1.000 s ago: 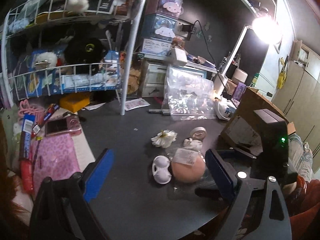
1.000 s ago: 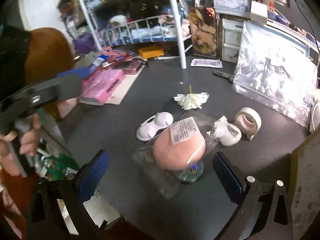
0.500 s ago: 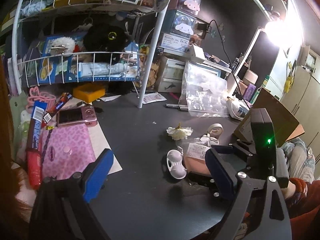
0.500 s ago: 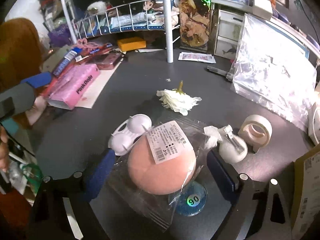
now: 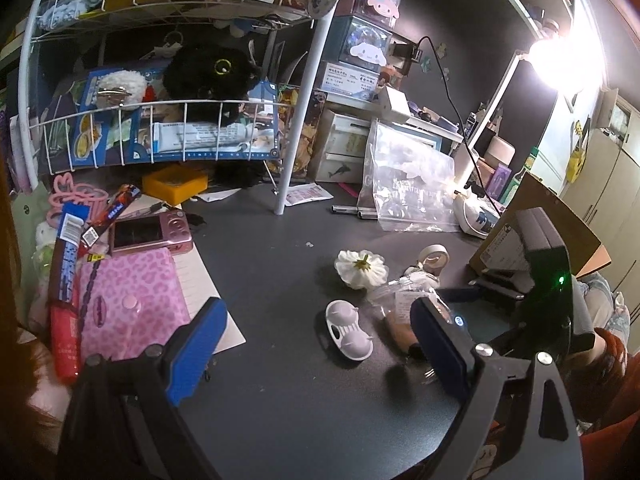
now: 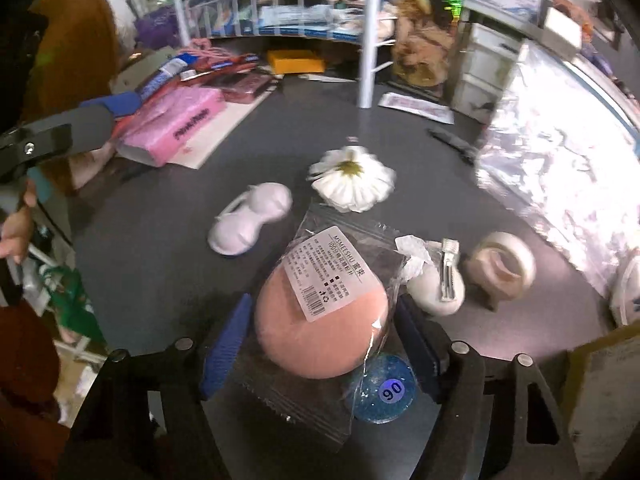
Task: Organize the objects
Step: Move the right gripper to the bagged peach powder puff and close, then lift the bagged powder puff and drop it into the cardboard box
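A peach powder puff in a clear labelled bag (image 6: 320,320) lies on the dark table (image 6: 160,220). My right gripper (image 6: 320,344) has closed its blue fingers against both sides of the puff. A blue glitter disc marked 90 (image 6: 384,394) lies under the bag. A white flower (image 6: 352,184), a white twin-cup case (image 6: 248,224), a white hair clip piece (image 6: 438,288) and a tape roll (image 6: 502,266) lie around it. My left gripper (image 5: 316,352) is open and empty above the table, left of the case (image 5: 348,334) and the flower (image 5: 362,268).
A white wire rack (image 5: 160,112) full of toys and boxes stands at the back left. A pink camera (image 5: 150,232), a pink pouch (image 5: 128,300) and snack bars (image 5: 66,264) lie at the left. A clear zip bag (image 5: 404,184) and a cardboard box (image 5: 540,216) stand at the right.
My right gripper has moved forward and down around the bagged puff and narrowed its fingers onto it. My left gripper has drawn back to the left and stays open.
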Tool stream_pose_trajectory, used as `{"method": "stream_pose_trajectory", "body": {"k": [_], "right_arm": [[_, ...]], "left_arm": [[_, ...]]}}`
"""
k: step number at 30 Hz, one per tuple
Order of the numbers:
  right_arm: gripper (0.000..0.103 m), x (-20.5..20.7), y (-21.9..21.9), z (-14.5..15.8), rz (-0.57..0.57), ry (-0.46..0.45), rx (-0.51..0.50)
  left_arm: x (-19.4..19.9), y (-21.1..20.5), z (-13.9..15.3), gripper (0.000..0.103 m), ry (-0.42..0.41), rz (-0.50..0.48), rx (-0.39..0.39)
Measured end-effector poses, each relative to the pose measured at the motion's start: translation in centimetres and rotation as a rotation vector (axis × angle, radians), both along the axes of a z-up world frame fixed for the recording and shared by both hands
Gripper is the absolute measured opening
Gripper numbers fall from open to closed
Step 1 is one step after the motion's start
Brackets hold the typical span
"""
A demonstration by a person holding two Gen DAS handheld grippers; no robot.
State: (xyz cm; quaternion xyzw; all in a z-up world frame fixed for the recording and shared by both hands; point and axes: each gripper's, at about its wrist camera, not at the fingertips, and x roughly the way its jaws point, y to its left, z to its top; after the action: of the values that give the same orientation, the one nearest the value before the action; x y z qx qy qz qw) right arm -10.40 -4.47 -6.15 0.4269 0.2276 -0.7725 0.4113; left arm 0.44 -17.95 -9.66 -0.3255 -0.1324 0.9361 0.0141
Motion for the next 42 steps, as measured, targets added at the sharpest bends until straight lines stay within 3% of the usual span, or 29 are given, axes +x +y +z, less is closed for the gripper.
{"method": "stream_pose_trajectory", "body": {"k": [1,3,8,14,16,19,20,29,38,42], "right_arm": [[0.088,0.0,0.2,0.2,-0.027,0.013,-0.002],[0.092,0.2,0.4,0.7,-0.070,0.025,-0.025],[0.091,1.2,0.4,0.7,-0.177,0.014,-0.069],[0.091,3.4,-1.2,-0.1,-0.240,0.146,-0.047],[0.089,3.5,-1.6,-0.7,-0.256,0.169,-0.025],[0.071,3.3,-1.5,-1.0,-0.274,0.193,-0.023],[0.069,3.2,-1.4,-1.0,-0.276,0.189,-0.027],[0.065,4.2,-1.0,0.2,-0.236,0.177,-0.077],[0.065,4.4,1.5,5.2,-0.074,0.016,-0.237],[0.065,4.2,2.7,8.7,0.010,0.019,-0.294]], "left_arm": [[0.0,0.0,0.0,0.091,0.001,0.001,0.002],[-0.1,0.0,0.0,0.091,0.000,0.001,0.002],[-0.1,-0.1,0.0,0.091,0.000,0.002,0.003],[-0.2,-0.2,0.0,0.091,-0.002,0.003,0.004],[-0.2,-0.2,0.0,0.091,-0.004,0.002,0.004],[-0.1,-0.3,-0.1,0.091,-0.008,0.001,0.002],[-0.1,-0.2,-0.1,0.091,-0.010,0.003,0.001],[0.2,0.4,0.4,0.091,0.001,-0.037,0.027],[-1.2,3.6,2.8,0.090,0.032,-0.230,0.150],[-2.4,5.7,5.1,0.071,0.035,-0.296,0.137]]}}
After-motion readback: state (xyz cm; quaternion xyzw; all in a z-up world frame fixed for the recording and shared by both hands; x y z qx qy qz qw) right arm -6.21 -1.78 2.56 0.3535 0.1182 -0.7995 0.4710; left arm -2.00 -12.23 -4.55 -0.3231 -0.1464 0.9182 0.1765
